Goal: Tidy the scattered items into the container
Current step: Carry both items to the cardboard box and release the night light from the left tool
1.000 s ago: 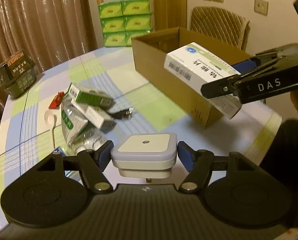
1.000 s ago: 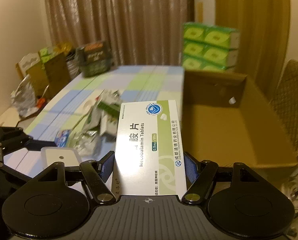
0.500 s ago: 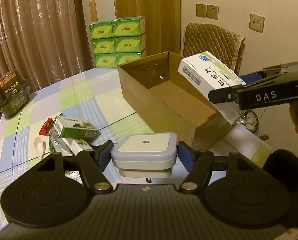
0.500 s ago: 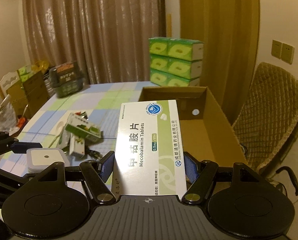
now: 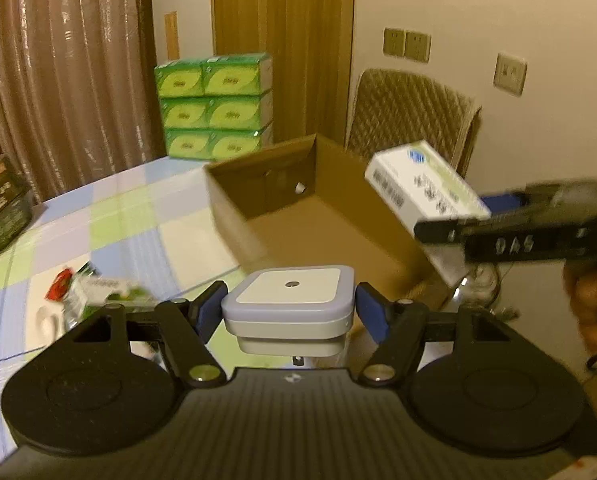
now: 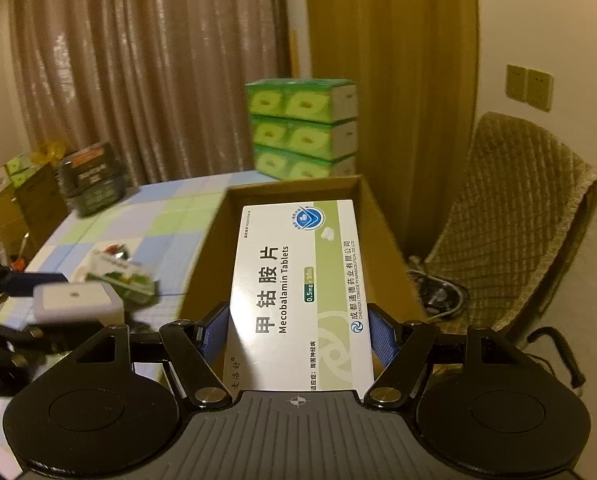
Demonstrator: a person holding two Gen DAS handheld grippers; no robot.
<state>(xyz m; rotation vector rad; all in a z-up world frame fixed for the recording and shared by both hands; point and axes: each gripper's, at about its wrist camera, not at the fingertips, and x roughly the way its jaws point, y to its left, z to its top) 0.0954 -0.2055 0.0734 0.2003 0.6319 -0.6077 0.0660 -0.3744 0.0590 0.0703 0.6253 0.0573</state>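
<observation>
Left tongs [image 5: 289,311] clamp a white square device [image 5: 289,300] before the open cardboard box [image 5: 318,220].

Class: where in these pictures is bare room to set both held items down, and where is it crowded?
Free: the cardboard box floor, walled on all sides; the checked tablecloth left of it. Crowded: the packet pile.

The left tool [image 5: 289,312], a black two-finger clamp with blue pads [image 5: 209,312], is held level, its fingers closed from both sides on a pale grey square plug-in device [image 5: 288,304]. The right tool [image 6: 298,334], of the same build, is raised and clamps a white and green tablet carton [image 6: 298,292] by its long edges. In the left wrist view it reaches in from the right, with part of a person's hand [image 5: 590,300] behind it, blurred.
</observation>
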